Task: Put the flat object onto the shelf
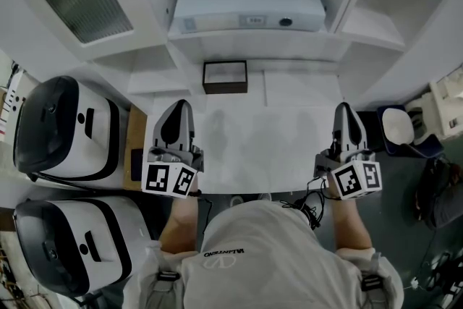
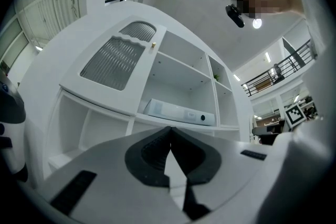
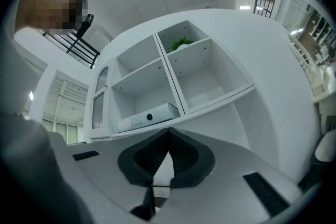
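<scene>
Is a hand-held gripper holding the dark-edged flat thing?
No, the flat object lies on the table, away from the left hand-held gripper and the right hand-held gripper.

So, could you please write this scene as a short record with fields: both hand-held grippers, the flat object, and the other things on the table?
left hand-held gripper: jaws together, nothing between them, over the table's left part
right hand-held gripper: jaws together, nothing between them, over the table's right part
flat white box: lies flat on the middle shelf, touched by no gripper
small dark-framed box: on the white table, at the back, apart from both grippers
beside the table: two white and black machines, on the left
</scene>
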`<state>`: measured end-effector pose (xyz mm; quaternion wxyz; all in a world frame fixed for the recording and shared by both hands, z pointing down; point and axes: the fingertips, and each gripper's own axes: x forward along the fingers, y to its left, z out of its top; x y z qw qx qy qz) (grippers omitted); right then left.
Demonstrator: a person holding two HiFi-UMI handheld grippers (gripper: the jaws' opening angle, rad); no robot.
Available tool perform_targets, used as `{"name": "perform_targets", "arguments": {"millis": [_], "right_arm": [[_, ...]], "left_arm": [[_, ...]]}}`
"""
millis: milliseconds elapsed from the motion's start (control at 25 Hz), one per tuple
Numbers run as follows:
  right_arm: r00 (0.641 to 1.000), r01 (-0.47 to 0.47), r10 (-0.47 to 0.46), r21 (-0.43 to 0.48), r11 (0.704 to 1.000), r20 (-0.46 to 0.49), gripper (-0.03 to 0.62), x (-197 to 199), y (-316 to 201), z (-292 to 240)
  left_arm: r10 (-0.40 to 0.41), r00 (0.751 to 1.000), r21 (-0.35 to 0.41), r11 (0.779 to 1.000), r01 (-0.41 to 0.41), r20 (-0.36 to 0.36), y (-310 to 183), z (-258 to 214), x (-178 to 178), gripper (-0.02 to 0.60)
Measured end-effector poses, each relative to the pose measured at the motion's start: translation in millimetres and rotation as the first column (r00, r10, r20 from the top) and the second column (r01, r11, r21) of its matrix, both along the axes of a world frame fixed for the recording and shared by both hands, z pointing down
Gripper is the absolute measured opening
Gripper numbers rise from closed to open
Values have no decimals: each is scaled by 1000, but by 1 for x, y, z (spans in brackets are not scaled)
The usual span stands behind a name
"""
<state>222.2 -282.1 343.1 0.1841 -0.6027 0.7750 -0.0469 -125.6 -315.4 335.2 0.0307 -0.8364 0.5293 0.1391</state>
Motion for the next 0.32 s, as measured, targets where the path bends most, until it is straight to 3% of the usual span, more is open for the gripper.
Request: {"name": "perform_targets", "arguments": {"millis": [320], "right_arm": [[1000, 4, -4, 0, 1000, -7, 9, -2, -1, 1]], "left_arm": [[-1, 1000, -8, 1000, 1, 1, -2, 2, 1, 5]]}}
